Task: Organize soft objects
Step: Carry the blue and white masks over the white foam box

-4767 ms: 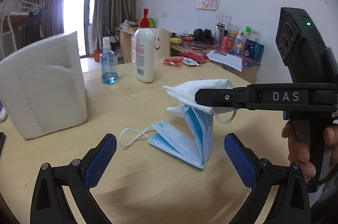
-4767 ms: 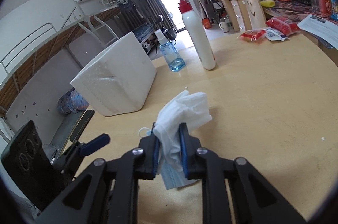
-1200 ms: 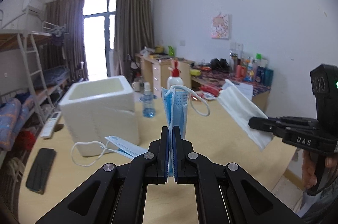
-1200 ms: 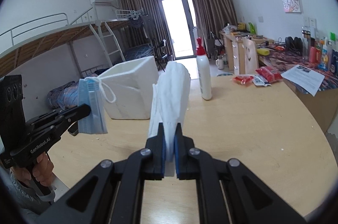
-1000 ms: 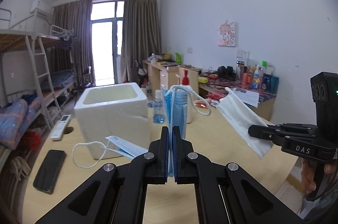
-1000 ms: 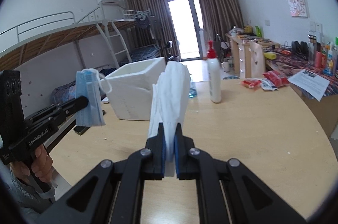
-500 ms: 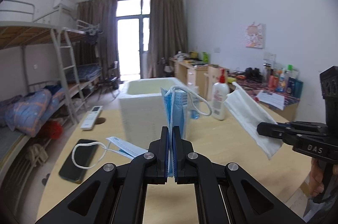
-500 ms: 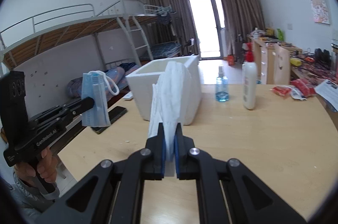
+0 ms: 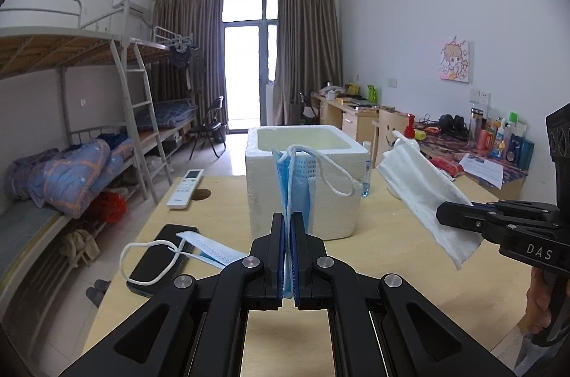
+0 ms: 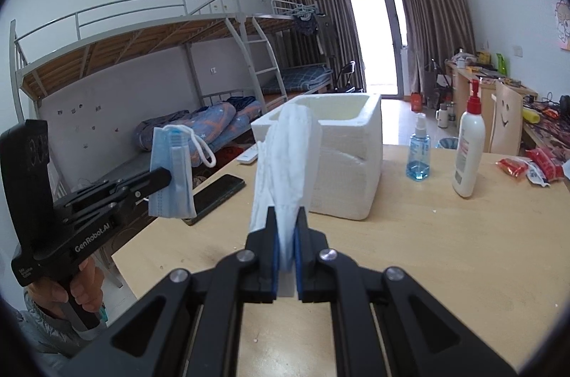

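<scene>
A folded blue mask (image 9: 297,188) is clamped upright between the closed jaws of the left gripper (image 9: 288,256), held above the wooden table (image 9: 374,256). A white mask (image 10: 285,177) is pinched in the same way by the right gripper (image 10: 286,256), also clear of the tabletop. A white foam box (image 9: 302,184) is seen just beyond both masks, open at the top. A phone (image 9: 156,265) and a remote (image 9: 185,188) are noted on the table's left side.
</scene>
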Available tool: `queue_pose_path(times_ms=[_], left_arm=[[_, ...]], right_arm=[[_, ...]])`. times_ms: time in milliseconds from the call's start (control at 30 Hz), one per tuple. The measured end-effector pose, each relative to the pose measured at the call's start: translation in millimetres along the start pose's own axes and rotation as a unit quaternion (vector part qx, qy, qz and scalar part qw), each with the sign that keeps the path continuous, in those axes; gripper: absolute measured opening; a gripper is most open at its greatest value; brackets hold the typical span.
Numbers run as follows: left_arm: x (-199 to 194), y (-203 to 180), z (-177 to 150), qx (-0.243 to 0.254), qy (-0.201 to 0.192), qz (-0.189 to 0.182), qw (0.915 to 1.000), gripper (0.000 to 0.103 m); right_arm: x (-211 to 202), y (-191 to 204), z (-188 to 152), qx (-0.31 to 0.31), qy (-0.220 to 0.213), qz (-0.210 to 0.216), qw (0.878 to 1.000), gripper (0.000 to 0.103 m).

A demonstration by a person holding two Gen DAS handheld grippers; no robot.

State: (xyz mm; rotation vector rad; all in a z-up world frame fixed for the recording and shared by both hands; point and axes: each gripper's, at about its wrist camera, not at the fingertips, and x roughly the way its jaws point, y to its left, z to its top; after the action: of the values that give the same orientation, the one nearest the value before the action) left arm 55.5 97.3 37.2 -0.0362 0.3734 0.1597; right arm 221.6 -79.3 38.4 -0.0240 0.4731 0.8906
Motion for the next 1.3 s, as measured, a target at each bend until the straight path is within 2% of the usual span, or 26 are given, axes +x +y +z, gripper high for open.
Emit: queue_pose_path(times_ms=[267, 700, 1000, 1300], left_arm=[[8, 3, 4, 0.000, 0.002, 0.006, 1.0000, 0.003], [24, 10, 33, -0.003, -0.004, 0.012, 0.9999, 0.003], [27, 9, 61, 0.007, -0.031, 0.013, 0.9994, 0.003], [38, 9, 80, 0.019, -0.045, 0.014, 0.9987, 0.003]], right_arm=[[5, 0, 8, -0.002, 0.004, 0.002, 1.000, 0.010], [12, -4, 34, -0.005, 0.001, -0.007, 1.000, 0.010], [11, 2, 57, -0.020, -0.010, -0.016, 1.000, 0.010], [30, -9, 78, -0.017, -0.005, -0.018, 1.000, 0.010]])
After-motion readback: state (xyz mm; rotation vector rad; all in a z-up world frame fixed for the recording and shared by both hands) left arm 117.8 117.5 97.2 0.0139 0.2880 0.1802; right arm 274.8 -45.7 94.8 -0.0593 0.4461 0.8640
